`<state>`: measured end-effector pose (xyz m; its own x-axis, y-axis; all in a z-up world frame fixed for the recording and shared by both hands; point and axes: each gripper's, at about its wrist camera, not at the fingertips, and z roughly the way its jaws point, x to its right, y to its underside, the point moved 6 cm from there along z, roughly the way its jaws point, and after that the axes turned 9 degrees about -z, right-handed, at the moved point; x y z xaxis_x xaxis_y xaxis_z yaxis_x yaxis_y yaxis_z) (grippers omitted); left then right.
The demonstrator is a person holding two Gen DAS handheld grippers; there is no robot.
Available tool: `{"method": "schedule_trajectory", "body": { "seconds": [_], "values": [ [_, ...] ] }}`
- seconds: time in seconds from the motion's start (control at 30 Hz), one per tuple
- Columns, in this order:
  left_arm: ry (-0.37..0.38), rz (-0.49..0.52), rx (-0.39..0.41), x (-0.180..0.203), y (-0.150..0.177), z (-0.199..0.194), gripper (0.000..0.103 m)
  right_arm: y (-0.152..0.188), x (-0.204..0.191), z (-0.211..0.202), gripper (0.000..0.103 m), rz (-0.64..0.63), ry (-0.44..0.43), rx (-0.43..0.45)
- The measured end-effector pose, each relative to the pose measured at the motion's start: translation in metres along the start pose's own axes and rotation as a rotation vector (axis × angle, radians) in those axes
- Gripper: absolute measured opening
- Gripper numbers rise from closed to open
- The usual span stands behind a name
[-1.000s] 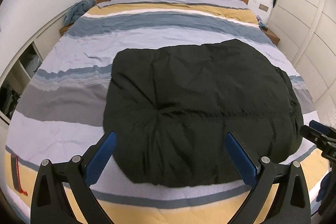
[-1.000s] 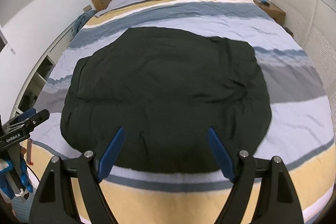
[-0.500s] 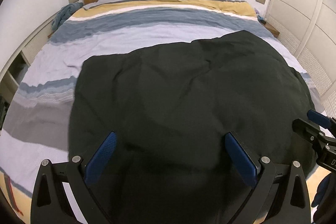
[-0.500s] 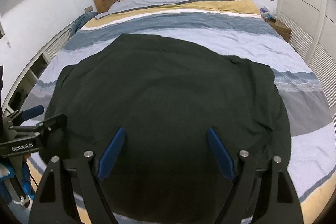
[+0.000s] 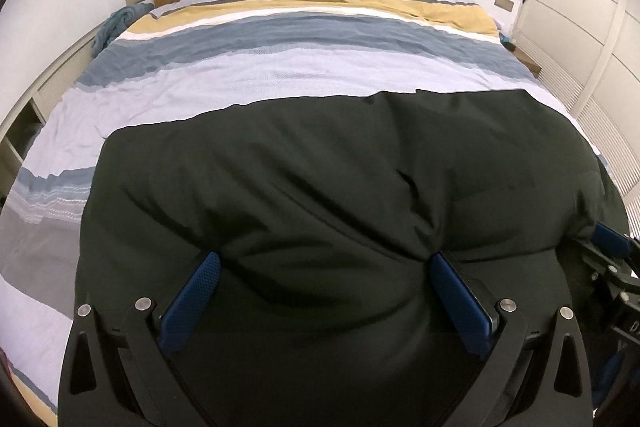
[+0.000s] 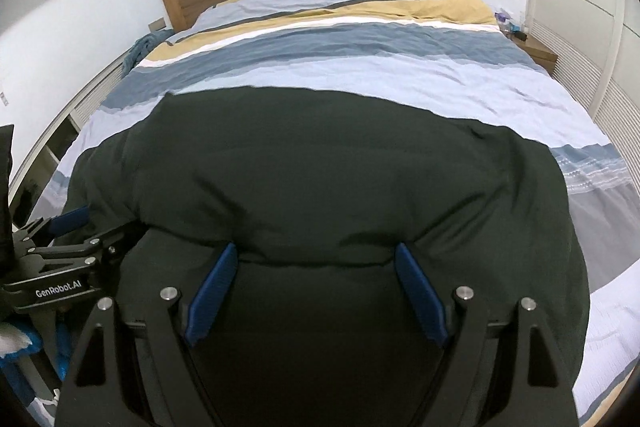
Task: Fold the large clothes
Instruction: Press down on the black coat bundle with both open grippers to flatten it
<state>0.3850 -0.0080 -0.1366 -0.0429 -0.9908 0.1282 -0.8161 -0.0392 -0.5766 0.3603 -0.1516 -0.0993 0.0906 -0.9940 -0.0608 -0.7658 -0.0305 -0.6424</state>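
Left wrist view: the bed (image 5: 280,79) with its striped cover shows less than a second ago, because the dark garment (image 5: 320,187) lying on it now fills the lower frame; both claws have come lower and closer. The left claw (image 5: 324,267) stands wide open, its blue pads pressing into puffed fabric, gripping nothing. The right claw (image 6: 316,259) is equally spread, fabric bulging between its fingers. The garment's near edge is hidden behind the claws.
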Motion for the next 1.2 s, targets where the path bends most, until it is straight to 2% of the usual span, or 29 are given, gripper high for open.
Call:
{"method": "schedule_trajectory", "body": {
  "seconds": [0.37, 0.53, 0.67, 0.73, 0.8, 0.9, 1.03, 1.1, 1.2],
  "values": [
    [0.004, -0.026, -0.006, -0.01, -0.01, 0.01, 0.103, -0.007, 0.052, 0.011, 0.081, 0.042, 0.051, -0.005],
    [-0.017, -0.071, -0.011, -0.033, -0.015, 0.01, 0.103, 0.002, 0.088, 0.011, 0.081, 0.067, 0.115, -0.04],
    [-0.068, -0.112, -0.017, -0.06, -0.018, 0.009, 0.103, 0.014, 0.12, 0.008, 0.081, 0.102, 0.183, -0.09],
    [-0.08, -0.125, -0.006, -0.065, -0.019, 0.002, 0.103, 0.018, 0.133, 0.003, 0.081, 0.131, 0.223, -0.108],
    [-0.074, -0.133, 0.018, -0.065, -0.021, -0.008, 0.103, 0.017, 0.137, -0.007, 0.081, 0.167, 0.225, -0.097],
    [-0.02, -0.137, 0.039, -0.052, -0.023, -0.019, 0.103, 0.003, 0.116, -0.022, 0.081, 0.141, 0.184, -0.039],
    [0.029, -0.106, 0.035, -0.033, -0.027, -0.017, 0.103, -0.023, 0.066, -0.023, 0.081, 0.066, 0.093, 0.014],
    [0.026, -0.089, 0.019, -0.028, -0.026, -0.01, 0.103, -0.031, 0.041, -0.017, 0.081, 0.041, 0.036, 0.021],
    [-0.007, -0.072, -0.009, -0.029, -0.025, 0.002, 0.103, -0.035, 0.018, 0.002, 0.081, 0.007, 0.005, -0.003]
  ]
}}
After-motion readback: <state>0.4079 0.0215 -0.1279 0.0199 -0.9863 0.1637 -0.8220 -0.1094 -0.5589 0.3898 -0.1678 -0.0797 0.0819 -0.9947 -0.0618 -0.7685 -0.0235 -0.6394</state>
